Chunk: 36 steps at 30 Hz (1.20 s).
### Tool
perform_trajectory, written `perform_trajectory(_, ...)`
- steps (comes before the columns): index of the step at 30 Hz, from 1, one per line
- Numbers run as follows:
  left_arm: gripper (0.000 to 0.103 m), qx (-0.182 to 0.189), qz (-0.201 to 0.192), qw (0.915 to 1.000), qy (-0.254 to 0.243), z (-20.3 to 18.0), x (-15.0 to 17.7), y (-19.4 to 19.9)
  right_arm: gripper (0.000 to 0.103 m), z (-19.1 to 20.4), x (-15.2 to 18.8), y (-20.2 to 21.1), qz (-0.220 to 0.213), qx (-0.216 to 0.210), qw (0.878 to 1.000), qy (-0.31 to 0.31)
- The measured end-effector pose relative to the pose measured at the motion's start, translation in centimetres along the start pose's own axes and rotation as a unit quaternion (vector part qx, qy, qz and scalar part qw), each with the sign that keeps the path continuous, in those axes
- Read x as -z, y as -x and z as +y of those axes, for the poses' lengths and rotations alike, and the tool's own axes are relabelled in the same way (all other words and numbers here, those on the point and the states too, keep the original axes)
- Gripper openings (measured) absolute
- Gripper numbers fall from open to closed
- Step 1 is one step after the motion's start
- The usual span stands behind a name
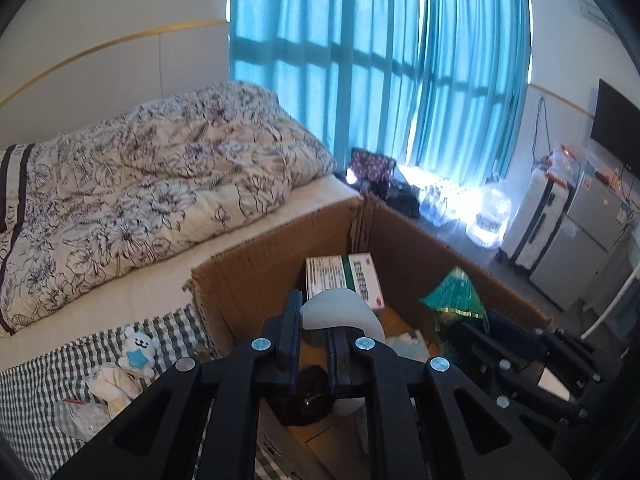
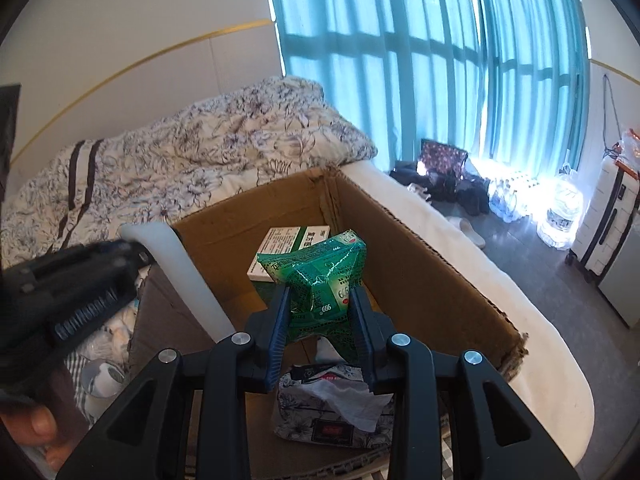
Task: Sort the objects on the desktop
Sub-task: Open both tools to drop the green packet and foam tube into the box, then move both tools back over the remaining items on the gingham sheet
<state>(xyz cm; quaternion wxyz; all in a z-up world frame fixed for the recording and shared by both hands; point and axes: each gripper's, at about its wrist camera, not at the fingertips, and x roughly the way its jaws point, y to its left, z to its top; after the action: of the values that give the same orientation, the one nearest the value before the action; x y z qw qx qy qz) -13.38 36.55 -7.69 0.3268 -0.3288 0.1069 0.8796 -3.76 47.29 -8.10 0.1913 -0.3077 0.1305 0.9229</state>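
The curtain (image 1: 380,80) is turquoise. The duvet (image 1: 152,184) is cream with a dark line-drawn flower pattern and dark stripes at its left end. The cardboard box (image 2: 420,264) is brown. In it lies a white and green carton (image 1: 344,280). The packet (image 2: 320,276) is glossy green with white print. The cloth (image 1: 36,384) near left is grey-and-white checked. The plush toy (image 1: 138,350) is white with a blue star.
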Motion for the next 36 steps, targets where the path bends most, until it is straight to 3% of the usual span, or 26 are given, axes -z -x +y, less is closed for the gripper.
perform_trajectory(9, 0.01, 0.01, 0.075, 0.9968, -0.025, -0.9, 0.6, -2.5, 0.03, -0.1, -0.1, -2.0, 0.064, 0.002, 0.998, -0.006)
perform_trajectory(12, 0.01, 0.009, 0.086, 0.9959, -0.027, -0.9, 0.6, -2.8, 0.03, -0.3, -0.1, -1.7, 0.061, 0.0, 0.998, -0.013)
perform_trajectory(23, 0.017, 0.01, 0.028, 0.9994, -0.019, -0.4, -0.3, 1.6, 0.031, 0.6, -1.7, 3.2, -0.024, 0.009, 1.0, -0.015)
perform_trajectory(28, 0.021, 0.008, -0.003, 1.0, 0.002, 0.9, -0.8, 4.8, 0.043, 1.5, -2.2, 6.1, -0.069, 0.007, 0.997, -0.015)
perform_trajectory(31, 0.028, 0.006, -0.026, 0.9996, 0.012, 1.8, -1.0, 7.2, 0.044, 2.3, -2.5, 7.9, -0.094, 0.001, 0.996, -0.008)
perform_trajectory(33, 0.035, 0.0, -0.047, 0.9987, 0.02, 2.6, -1.0, 9.1, 0.055, 3.2, -2.7, 9.1, -0.108, -0.003, 0.994, -0.003)
perform_trajectory(34, 0.036, -0.003, -0.055, 0.9982, 0.024, 3.0, -1.0, 10.0, 0.055, 3.6, -2.8, 9.7, -0.115, -0.005, 0.993, 0.001)
perform_trajectory(36, 0.048, -0.009, -0.074, 0.9967, 0.033, 4.0, -1.0, 12.0, 0.056, 4.6, -2.9, 10.8, -0.128, -0.01, 0.992, 0.007)
